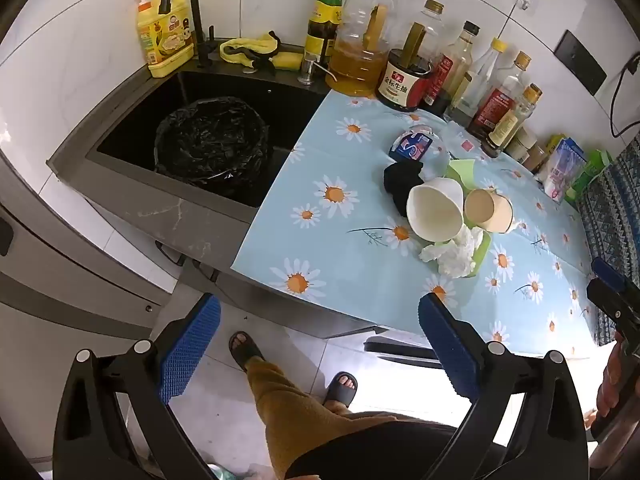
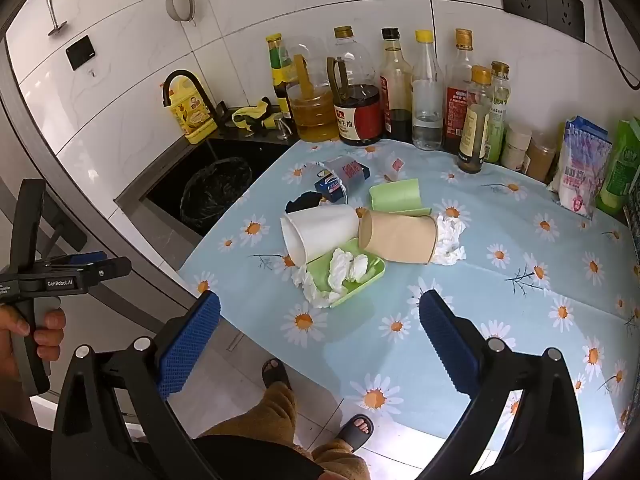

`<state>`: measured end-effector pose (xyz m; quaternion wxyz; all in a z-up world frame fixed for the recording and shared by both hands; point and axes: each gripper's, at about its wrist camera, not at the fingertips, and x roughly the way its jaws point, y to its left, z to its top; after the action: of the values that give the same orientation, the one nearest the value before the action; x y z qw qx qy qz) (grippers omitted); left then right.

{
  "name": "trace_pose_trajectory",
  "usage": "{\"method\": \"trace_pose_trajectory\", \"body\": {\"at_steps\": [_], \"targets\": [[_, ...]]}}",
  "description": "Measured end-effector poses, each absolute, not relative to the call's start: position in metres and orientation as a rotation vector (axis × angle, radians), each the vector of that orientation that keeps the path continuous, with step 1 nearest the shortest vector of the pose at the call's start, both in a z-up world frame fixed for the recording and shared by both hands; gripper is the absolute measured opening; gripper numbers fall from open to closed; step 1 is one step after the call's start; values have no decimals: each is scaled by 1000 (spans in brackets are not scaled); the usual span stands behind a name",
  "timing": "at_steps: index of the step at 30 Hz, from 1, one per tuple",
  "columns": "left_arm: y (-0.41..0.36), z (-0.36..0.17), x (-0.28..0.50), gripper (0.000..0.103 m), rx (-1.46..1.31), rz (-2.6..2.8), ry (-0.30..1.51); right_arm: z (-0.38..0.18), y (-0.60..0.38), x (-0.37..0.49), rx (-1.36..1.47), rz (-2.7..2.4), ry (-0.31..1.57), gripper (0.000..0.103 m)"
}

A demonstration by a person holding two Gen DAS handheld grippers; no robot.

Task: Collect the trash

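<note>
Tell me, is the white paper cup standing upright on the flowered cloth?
No. The white paper cup lies on its side, its open mouth turned toward the camera, next to the brown paper cup, which also lies on its side.

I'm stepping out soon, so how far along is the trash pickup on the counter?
Nothing looks done: the black-lined bin in the sink looks empty. Nothing is in hand; the left gripper and right gripper both have open, empty jaws. Left: white cup, tan cup, green tray with crumpled tissues, green cup.
</note>
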<state>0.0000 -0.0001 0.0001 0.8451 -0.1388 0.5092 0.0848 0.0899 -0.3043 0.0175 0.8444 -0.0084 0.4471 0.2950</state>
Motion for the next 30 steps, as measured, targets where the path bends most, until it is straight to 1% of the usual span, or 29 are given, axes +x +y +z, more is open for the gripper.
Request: {"method": "trace_pose_trajectory", "body": {"at_steps": [9,30], "targets": [[-6,-1,1,96,-262,189,1081,19,-307,90,-15,628,928,99],[-12,3,0,96,-242,171,1080,16,-312,87,-7,611,969,99]]}}
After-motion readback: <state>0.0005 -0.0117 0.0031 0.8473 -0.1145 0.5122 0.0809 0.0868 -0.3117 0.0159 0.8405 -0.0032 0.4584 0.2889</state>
